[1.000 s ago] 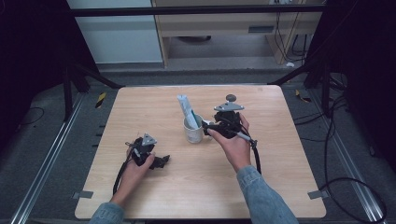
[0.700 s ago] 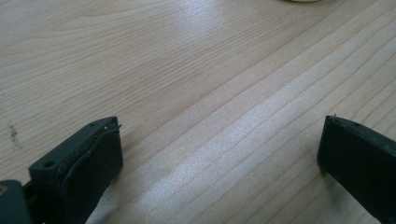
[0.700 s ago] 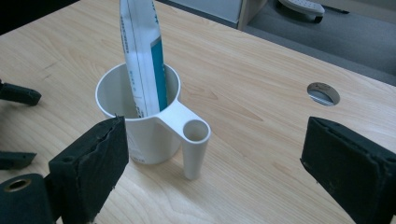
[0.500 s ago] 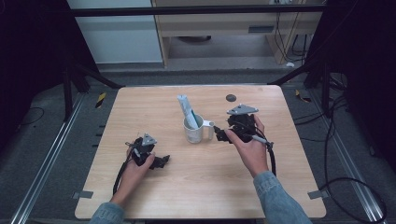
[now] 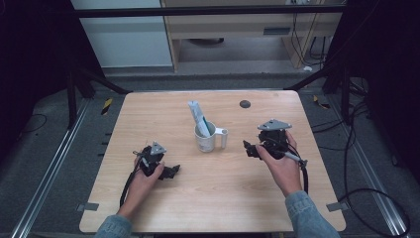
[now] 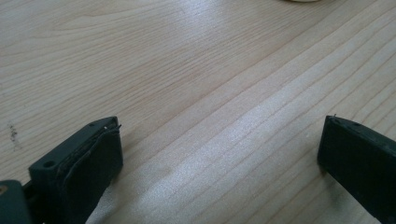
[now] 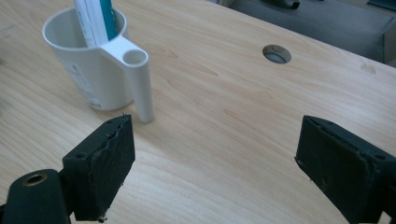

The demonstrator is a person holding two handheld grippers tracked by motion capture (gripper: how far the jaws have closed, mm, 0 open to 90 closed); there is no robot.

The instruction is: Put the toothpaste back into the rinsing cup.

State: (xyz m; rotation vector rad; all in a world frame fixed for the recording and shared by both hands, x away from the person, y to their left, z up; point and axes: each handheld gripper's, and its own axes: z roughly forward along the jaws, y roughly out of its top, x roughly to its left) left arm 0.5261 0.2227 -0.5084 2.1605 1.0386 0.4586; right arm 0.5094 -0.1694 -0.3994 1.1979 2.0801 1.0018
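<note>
A white cup (image 5: 206,140) stands upright at the middle of the table, its tubular handle (image 5: 224,137) pointing right. A white and teal tube (image 5: 197,118) leans in it, sticking out the top. My right gripper (image 5: 250,149) rests to the right of the cup, open and holding nothing. In the right gripper view the cup (image 7: 88,70), its tube (image 7: 97,19) and the handle (image 7: 140,83) stand just beyond the left jaw of my right gripper (image 7: 215,165). Near the front left, my left gripper (image 5: 170,171) lies open on the wood; in its own view the left gripper (image 6: 219,151) has bare table between its jaws.
A round cable hole (image 5: 244,104) is set in the wooden table (image 5: 163,109) at the back right, also seen as a hole (image 7: 276,53) ahead of the right jaws. Black frame posts and cables surround the table; a cable trails from each gripper.
My right gripper has drawn back from the cup, moving right and toward the person, with nothing in it. The cup, tube and left gripper stayed put.
</note>
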